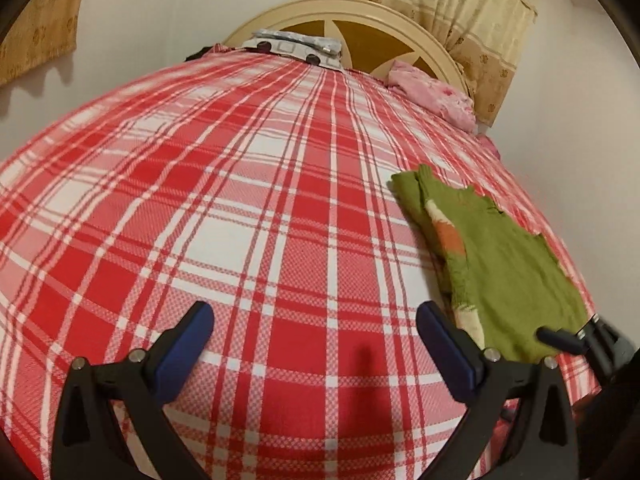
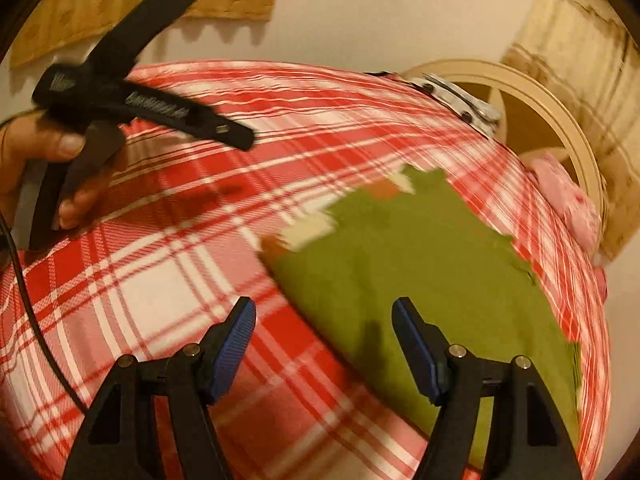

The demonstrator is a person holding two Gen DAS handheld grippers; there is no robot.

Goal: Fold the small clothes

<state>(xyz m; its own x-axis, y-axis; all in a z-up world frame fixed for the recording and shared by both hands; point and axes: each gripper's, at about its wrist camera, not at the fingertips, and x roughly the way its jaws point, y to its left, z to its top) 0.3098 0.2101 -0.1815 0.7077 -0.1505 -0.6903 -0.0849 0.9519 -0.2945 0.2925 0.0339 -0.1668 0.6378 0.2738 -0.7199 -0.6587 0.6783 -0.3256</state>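
A green garment with orange and cream patches lies flat on the right side of a bed with a red and white plaid sheet. My left gripper hovers open over bare sheet to the garment's left, nothing between its blue pads. My right gripper is open too, at the garment's near left edge; its right pad is over the green cloth and its left pad over the sheet. The right wrist view is blurred. In it a hand holds the left gripper's black fingers at the upper left.
A round cream headboard stands at the far end, with a grey-white folded item and a pink pillow against it. Patterned curtains hang behind. A black cable trails across the sheet at left.
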